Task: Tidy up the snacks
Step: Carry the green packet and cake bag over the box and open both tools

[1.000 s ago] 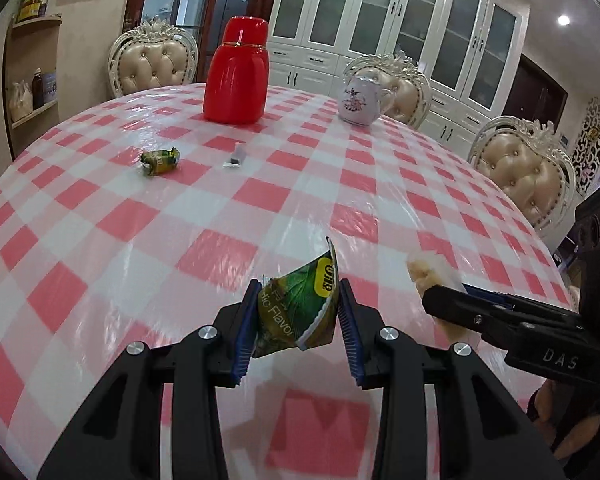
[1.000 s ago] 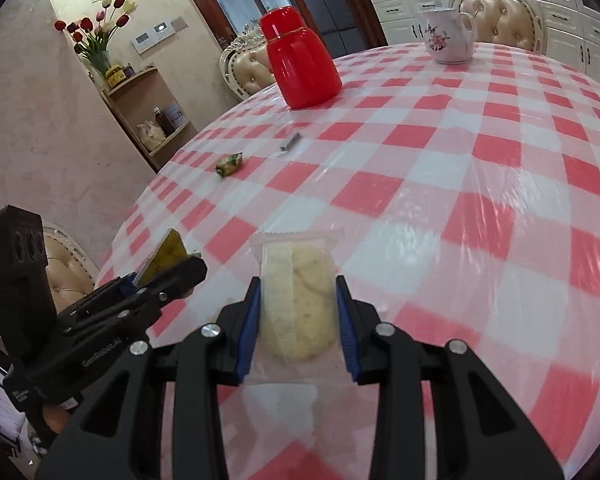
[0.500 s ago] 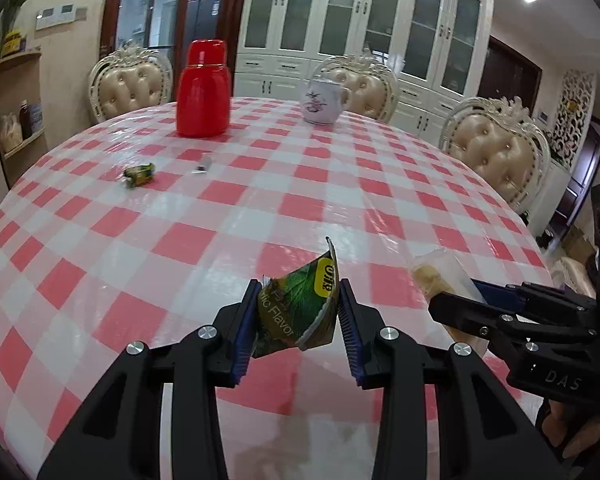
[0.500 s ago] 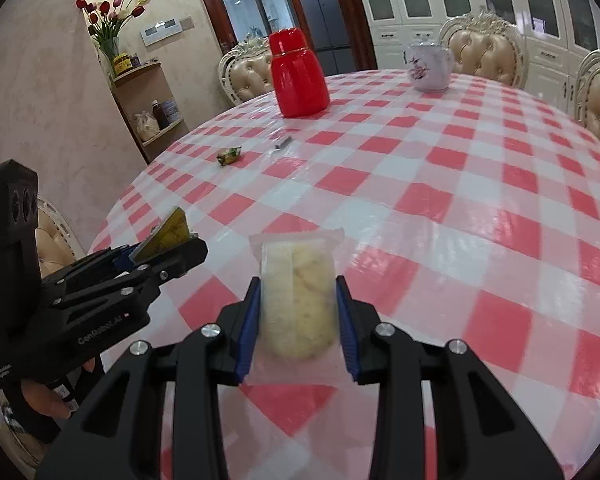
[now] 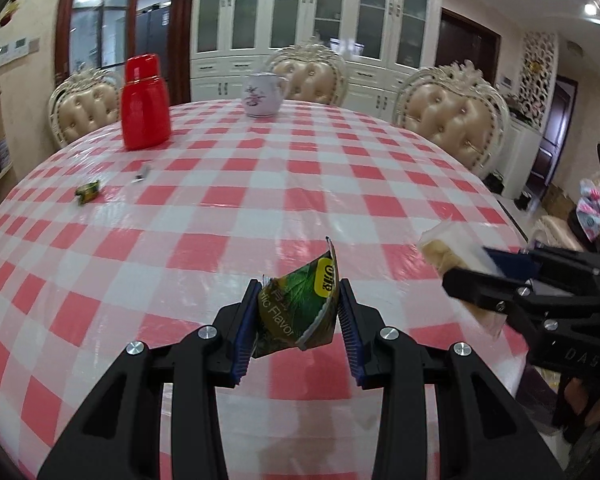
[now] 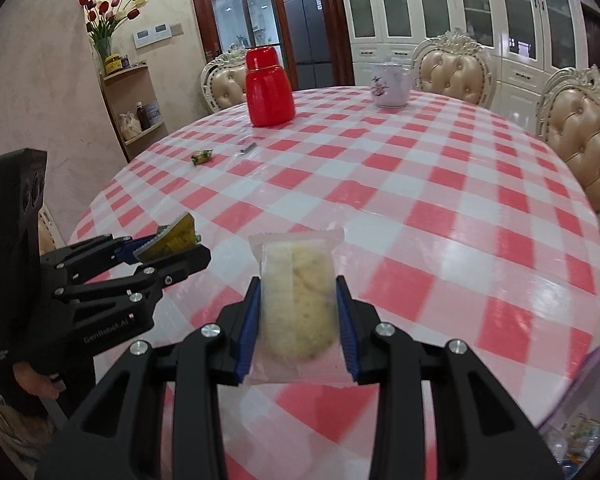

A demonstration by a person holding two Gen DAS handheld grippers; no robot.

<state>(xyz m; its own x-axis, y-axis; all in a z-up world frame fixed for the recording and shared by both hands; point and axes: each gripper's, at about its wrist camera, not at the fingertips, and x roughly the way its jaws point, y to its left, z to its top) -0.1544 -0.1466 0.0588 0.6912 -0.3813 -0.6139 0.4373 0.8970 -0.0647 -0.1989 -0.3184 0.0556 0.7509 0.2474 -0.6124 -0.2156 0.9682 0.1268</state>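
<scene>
1. Left tongs: closed on a green snack packet, gripped across its crumpled middle and held above the near part of the checked tabletop.
2. Right tongs: closed on a clear-wrapped biscuit, pads pressing its two long sides, likewise held over the near edge.
3. Handling, as judged: both items look light. The green packet is soft foil that creases and may slip, so a hold across the body is safer than one at a sealed edge. The biscuit is stiff but brittle; a gentle squeeze on its sides should spare it.
4. Left behind: a small green candy lies far left on the tabletop, near a red flask; a white teapot stands farther back.
5. Change from the earlier frames: both views have drawn back from the tabletop, taking in more of its surface and the chairs; both grips are unchanged.
</scene>
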